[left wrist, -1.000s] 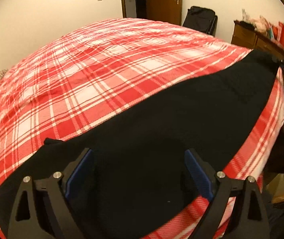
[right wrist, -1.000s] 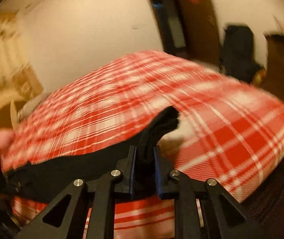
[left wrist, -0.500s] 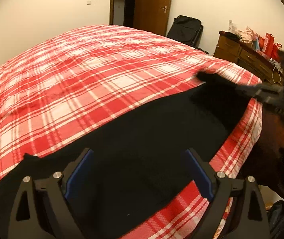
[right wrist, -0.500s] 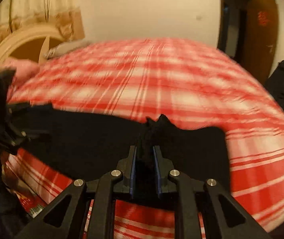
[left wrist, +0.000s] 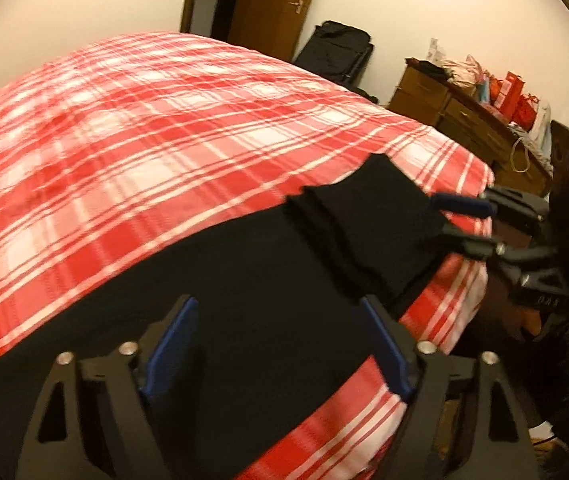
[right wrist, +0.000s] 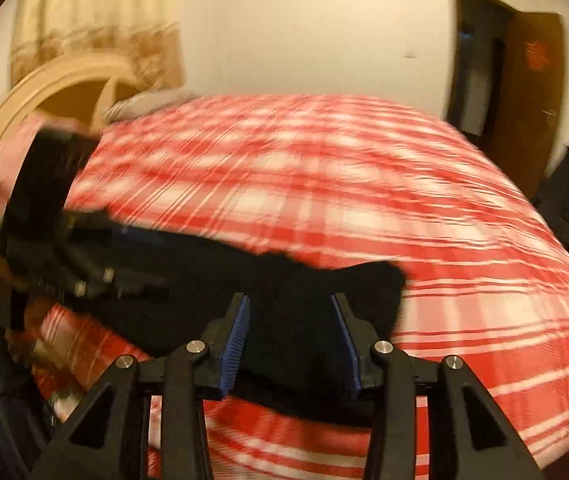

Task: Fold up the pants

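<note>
Black pants [left wrist: 244, 280] lie along the near edge of a bed with a red plaid cover [left wrist: 144, 140]. Their right end is folded back on top as a thicker layer [left wrist: 368, 216]. My left gripper [left wrist: 280, 320] hovers over the pants; its jaws are closing, and the wide-apart pads press on nothing. In the right wrist view my right gripper [right wrist: 292, 320] is opening. The folded fabric [right wrist: 316, 292] lies loose between its blue pads [right wrist: 238, 332]. The right gripper [left wrist: 460, 220] also shows at the folded end, and the left gripper [right wrist: 84, 272] appears blurred.
A wooden dresser [left wrist: 464, 116] with red bags stands to the right of the bed. A black bag [left wrist: 336, 56] sits by a brown door [left wrist: 272, 0]. A curved headboard [right wrist: 44, 92] is at the far left. A person's dark trouser leg [left wrist: 564, 352] is beside the bed edge.
The right gripper carried the pants' end across onto the rest of the pants, then its jaws parted and let the fabric go. The left gripper's jaws have narrowed a little.
</note>
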`<state>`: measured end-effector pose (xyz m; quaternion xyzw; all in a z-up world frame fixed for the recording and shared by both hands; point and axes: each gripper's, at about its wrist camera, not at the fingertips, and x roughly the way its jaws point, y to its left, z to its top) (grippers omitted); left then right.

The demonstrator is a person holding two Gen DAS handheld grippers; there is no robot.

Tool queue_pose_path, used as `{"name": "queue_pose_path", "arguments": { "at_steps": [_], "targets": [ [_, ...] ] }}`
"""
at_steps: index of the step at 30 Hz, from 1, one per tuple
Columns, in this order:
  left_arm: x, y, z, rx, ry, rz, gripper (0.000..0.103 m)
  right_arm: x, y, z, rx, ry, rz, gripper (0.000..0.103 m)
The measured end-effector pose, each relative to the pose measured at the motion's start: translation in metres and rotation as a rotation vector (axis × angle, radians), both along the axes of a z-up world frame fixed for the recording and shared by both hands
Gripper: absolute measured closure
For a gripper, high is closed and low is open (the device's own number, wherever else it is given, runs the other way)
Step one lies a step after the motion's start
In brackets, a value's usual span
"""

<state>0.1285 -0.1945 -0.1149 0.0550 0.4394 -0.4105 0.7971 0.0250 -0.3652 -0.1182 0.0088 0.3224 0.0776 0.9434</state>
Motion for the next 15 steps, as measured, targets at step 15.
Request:
{"name": "queue_pose_path", "arguments": {
  "at_steps": [15],
  "targets": [
    [0.002,-0.075,-0.023,-0.009,0.131,-0.070,0.059,0.004,-0.048,-0.006,0.112,0.019,-0.141,0.056]
  ]
}}
